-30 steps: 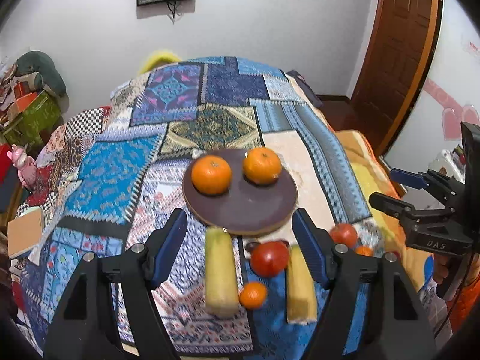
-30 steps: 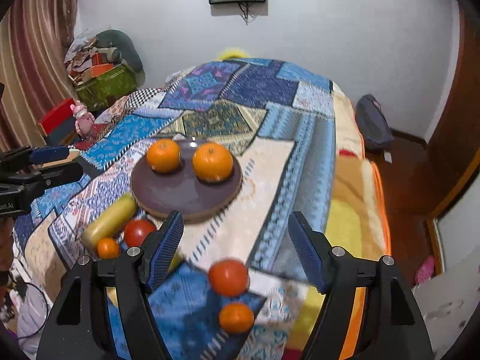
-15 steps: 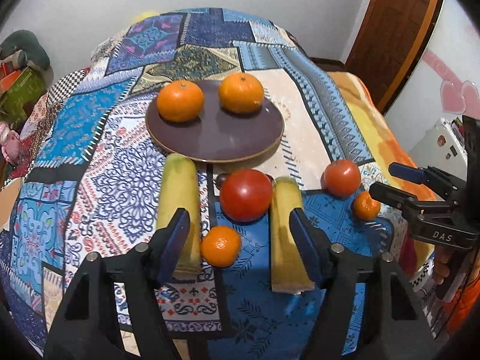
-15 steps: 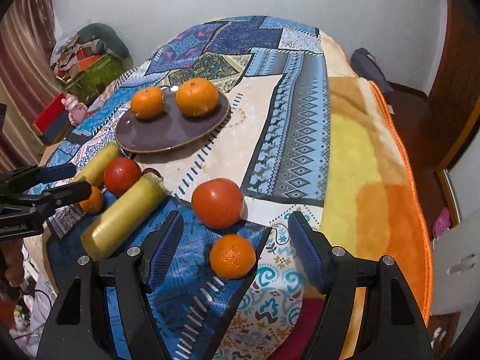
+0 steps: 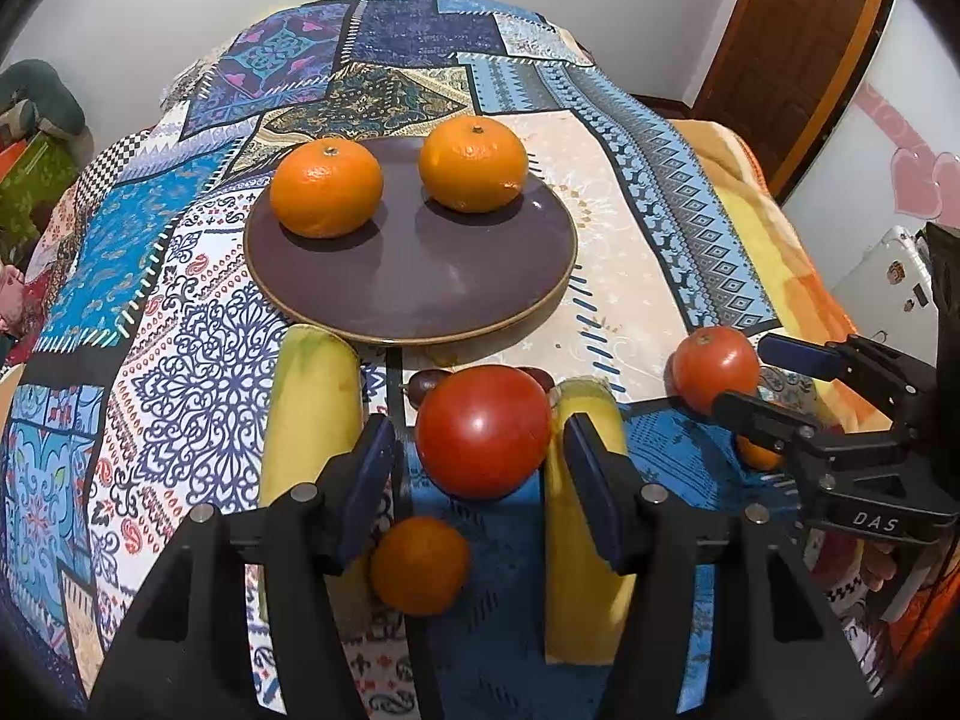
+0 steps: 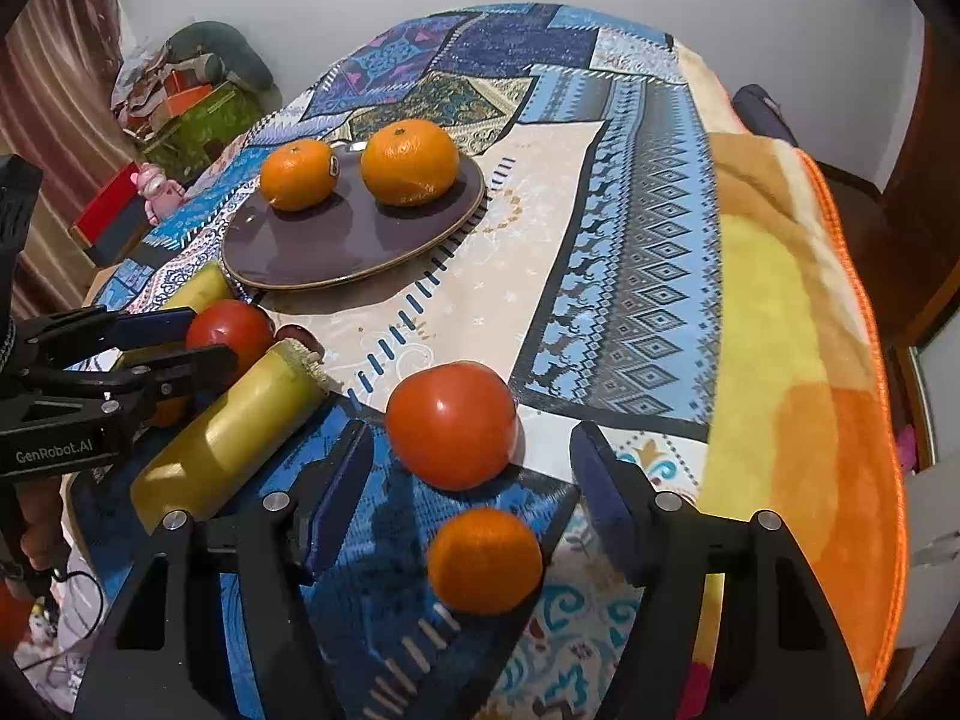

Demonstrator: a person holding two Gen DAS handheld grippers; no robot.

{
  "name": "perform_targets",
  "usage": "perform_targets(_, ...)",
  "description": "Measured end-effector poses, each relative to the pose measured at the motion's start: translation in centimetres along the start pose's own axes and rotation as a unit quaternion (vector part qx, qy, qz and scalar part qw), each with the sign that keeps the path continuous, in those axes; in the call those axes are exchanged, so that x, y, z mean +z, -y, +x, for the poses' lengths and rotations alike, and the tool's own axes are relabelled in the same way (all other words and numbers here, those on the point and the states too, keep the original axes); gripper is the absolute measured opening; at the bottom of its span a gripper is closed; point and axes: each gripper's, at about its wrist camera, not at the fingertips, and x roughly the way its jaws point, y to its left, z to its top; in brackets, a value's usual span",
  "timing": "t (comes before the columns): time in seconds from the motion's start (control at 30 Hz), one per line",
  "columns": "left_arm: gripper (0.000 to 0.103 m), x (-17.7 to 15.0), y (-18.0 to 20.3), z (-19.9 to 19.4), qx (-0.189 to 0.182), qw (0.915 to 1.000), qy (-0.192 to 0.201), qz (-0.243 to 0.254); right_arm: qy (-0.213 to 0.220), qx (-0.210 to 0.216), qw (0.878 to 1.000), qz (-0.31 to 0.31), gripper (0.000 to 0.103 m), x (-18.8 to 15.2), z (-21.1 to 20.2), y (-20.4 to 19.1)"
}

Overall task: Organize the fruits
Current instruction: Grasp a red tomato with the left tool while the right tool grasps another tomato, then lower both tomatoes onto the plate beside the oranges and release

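The left gripper (image 5: pixel 480 474) hangs low over the patchwork bedspread (image 5: pixel 180 372) with its blue-padded jaws spread, a round red tomato (image 5: pixel 483 431) sitting between the tips, apart from both pads. Just nearer the camera lies a small orange mandarin (image 5: pixel 419 565). Two pale yellow cylindrical fruits flank the jaws: the left yellow fruit (image 5: pixel 312 408) and the right yellow fruit (image 5: pixel 585 540), each partly hidden behind a finger. Behind the tomato, small dark reddish fruits (image 5: pixel 423 387) peek out; what they are is hard to say from here.

Farther back rests a round dark purple plate (image 5: pixel 414 276) carrying two large oranges, the left orange (image 5: pixel 326 188) and the right orange (image 5: pixel 473 163), side by side and not touching.

The right gripper (image 6: pixel 471 480) is likewise spread wide, with a second red tomato (image 6: pixel 451 425) between its tips and a second small mandarin (image 6: pixel 485 561) just below, neither gripped. Only the right wrist view shows this mandarin whole; in the left wrist view it is mostly hidden behind the right gripper's finger. The right view also shows an orange-and-yellow blanket (image 6: pixel 792 360) along the bed's edge.
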Motion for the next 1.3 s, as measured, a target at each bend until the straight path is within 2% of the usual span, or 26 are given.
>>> perform_targets(0.23, 0.056, 0.5, -0.4, 0.9, -0.008, 0.9999, -0.001, -0.011, -0.021, 0.015, 1.0, 0.0, 0.056, 0.2, 1.5, 0.1)
perform_targets(0.33, 0.05, 0.7, -0.6, 1.3, -0.018, 0.9997, -0.005, -0.015, -0.025, 0.015, 1.0, -0.005, 0.052, 0.2, 1.8, -0.1)
perform_targets(0.4, 0.05, 0.7, -0.7, 1.4, -0.023, 0.9996, -0.006, -0.018, -0.026, 0.02, 0.999, -0.006, 0.045, 0.2, 1.8, -0.2)
perform_targets(0.6, 0.049, 0.6, -0.1, 0.9, -0.015, 0.9999, 0.001, 0.004, -0.022, 0.017, 1.0, -0.007, 0.045, 0.4, 1.6, -0.3)
perform_targets(0.8, 0.049, 0.8, -0.3, -0.8, -0.02, 0.9995, 0.023, 0.0, -0.011, 0.019, 1.0, -0.004, 0.044, 0.8, 1.1, -0.6)
perform_targets(1.1, 0.049, 2.8, -1.8, -4.0, -0.023, 0.9976, 0.065, -0.013, 0.029, 0.022, 0.999, -0.019, 0.044, 3.9, -0.3, -1.7)
perform_targets(1.3, 0.049, 4.4, -3.2, -4.9, -0.01, 0.9964, 0.082, -0.019, 0.048, 0.023, 0.998, -0.039, 0.044, 6.4, -0.2, -3.1)
